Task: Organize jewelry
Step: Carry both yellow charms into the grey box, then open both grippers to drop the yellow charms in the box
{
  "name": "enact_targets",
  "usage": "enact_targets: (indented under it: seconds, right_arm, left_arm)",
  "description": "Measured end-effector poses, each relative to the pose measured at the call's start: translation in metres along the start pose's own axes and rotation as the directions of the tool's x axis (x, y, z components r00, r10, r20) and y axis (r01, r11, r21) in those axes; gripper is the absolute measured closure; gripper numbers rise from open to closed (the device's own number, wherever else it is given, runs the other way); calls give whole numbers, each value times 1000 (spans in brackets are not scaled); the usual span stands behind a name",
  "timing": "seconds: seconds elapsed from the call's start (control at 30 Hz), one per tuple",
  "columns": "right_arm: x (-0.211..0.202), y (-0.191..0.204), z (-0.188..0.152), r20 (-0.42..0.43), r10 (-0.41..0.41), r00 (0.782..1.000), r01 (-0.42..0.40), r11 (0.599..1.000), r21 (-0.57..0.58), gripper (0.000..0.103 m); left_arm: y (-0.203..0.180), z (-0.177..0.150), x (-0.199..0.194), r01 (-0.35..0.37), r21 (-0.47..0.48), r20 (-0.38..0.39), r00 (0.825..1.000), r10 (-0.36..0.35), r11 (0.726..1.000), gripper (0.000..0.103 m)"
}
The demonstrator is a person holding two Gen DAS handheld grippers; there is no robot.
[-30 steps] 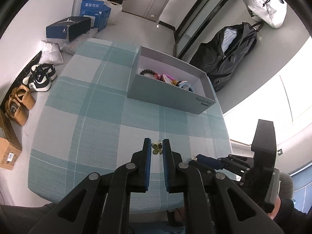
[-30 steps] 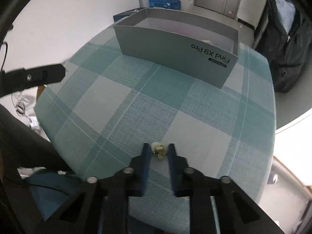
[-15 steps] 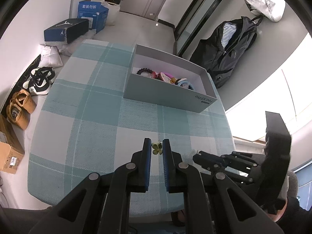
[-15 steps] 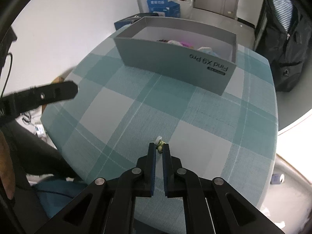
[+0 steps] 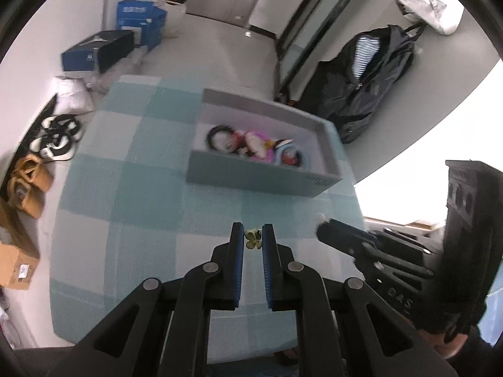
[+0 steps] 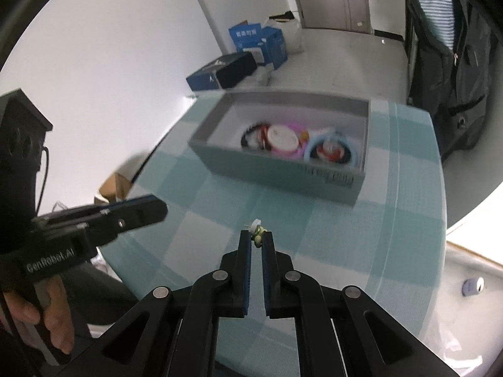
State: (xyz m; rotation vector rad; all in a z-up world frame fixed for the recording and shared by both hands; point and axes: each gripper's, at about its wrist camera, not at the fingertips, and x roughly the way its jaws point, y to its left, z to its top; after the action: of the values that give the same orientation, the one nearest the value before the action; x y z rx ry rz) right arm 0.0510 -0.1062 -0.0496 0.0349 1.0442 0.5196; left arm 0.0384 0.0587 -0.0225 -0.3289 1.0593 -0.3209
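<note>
Risk is slippage: left tool [image 5: 252, 238] and right tool [image 6: 258, 239] each pinch a tiny earring [image 5: 253, 240] at their tips, the box [image 6: 279, 174] well ahead; a jolt drops either

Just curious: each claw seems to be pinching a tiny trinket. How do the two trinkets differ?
The left trinket is all pale yellow-green, like a little flower. The right trinket adds a white piece at its tip. Both are tiny, pinched at the jaws' tips and held above the checked tablecloth, short of the grey box.

Small pale flower earring [image 5: 253, 239] between left gripper [image 5: 252, 235] fingers [image 5: 238, 245], above checked tablecloth [image 5: 151, 207].
</note>
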Motion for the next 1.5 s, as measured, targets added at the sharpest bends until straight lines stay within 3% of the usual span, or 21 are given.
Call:
enact_targets:
  seconds: [0.23,0.57,1.07,1.5]
  right_arm:
    - [-14,-11,40,57,36,998,-38,999,38,98]
    - [2,-23,79,52,40,998,-42,998,40,98]
    - [36,-53,100,12,61,998,-62,994,86,98]
    - [50,-64,99,-31,70,997,-65,988,138,97]
  left_arm:
    - [-20,40,0,38,50,-8,999,-38,998,96]
    - [-23,95,32,52,100,-51,998,-47,994,96]
    - [-3,115,82,93,35,-133,987,-88,995,96]
    - [-3,115,88,121,24,-135,984,-117,992,96]
